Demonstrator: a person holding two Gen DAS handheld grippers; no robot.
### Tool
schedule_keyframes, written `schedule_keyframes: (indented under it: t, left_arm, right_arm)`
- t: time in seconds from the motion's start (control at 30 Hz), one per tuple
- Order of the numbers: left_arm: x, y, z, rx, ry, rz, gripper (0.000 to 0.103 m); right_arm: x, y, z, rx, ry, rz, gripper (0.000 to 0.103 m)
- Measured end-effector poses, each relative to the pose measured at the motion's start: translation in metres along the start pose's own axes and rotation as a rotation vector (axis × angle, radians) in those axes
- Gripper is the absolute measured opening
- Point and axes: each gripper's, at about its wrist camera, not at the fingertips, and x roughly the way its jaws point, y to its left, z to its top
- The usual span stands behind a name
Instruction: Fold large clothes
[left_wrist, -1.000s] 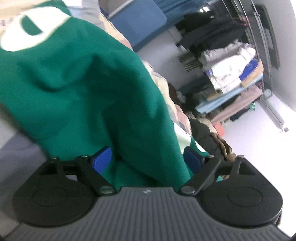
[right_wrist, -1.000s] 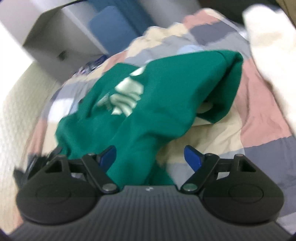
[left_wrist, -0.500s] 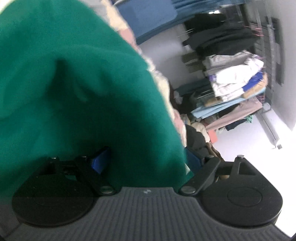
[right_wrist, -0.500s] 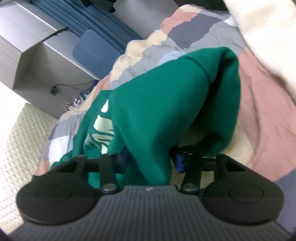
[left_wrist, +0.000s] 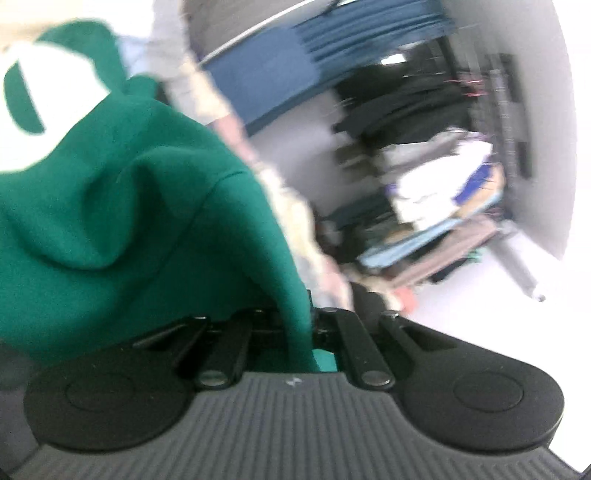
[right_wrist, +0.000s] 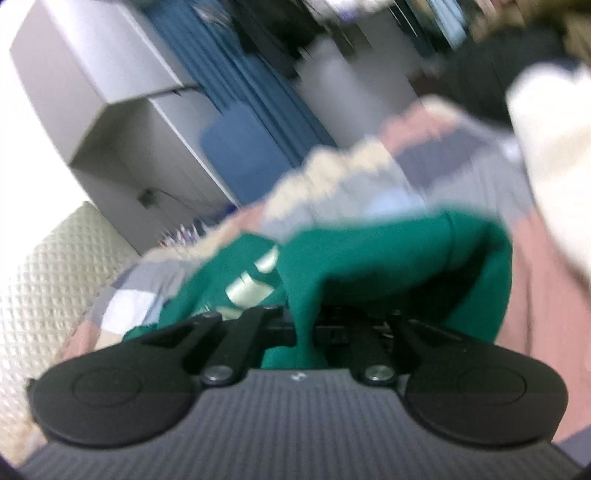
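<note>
Both claws pinching the green sweatshirt (left_wrist: 122, 229). Left claw (left_wrist: 299, 325): fingers pressed together on a fold of the fabric, cloth running up and left from the pinch, filling the left half of that view. Right claw (right_wrist: 304, 328): same, fingers closed onto a narrow ridge of green cloth, the rest draped ahead and to the right in a hump over the bed. Left view only: white logo (left_wrist: 51, 107) on the sweatshirt at upper left, a clothes rack (left_wrist: 436, 177) with dark hanging items and stacked folded clothes to the right, bright white floor (left_wrist: 480, 314) below it, blue curtain (left_wrist: 369, 26) at top. Right view only: patchwork quilt (right_wrist: 535, 295) in pink, grey and cream under the garment, a cream garment (right_wrist: 550, 155) at far right lying on the quilt, grey cabinet (right_wrist: 122, 110) at upper left, blue pillow (right_wrist: 240, 155) beside it, quilted white headboard (right_wrist: 40, 295) at left edge; pale print patches on the green show just left of my pinch. Edges: bed edge runs diagonally through left view, right of the sweatshirt, floor beyond it. In right view the green hem stops short of the cream garment, pink quilt bare between them. Both frames motion-blurred, fine detail not readable.
</note>
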Motion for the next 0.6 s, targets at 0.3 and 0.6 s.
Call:
schedule_keyframes:
  t: [0.3,0.6]
  left_arm:
    - [-0.087,-0.087,0.003,0.192,-0.159,-0.098,0.005]
    - [-0.197,-0.214,0.054,0.352,-0.318,-0.158,0.005]
  right_arm:
    - [-0.07,0.038,0.048,-0.034,-0.208,0.169,0.007]
    - [-0.138,0.142,0.142,-0.237,-0.355,0.319,0.008]
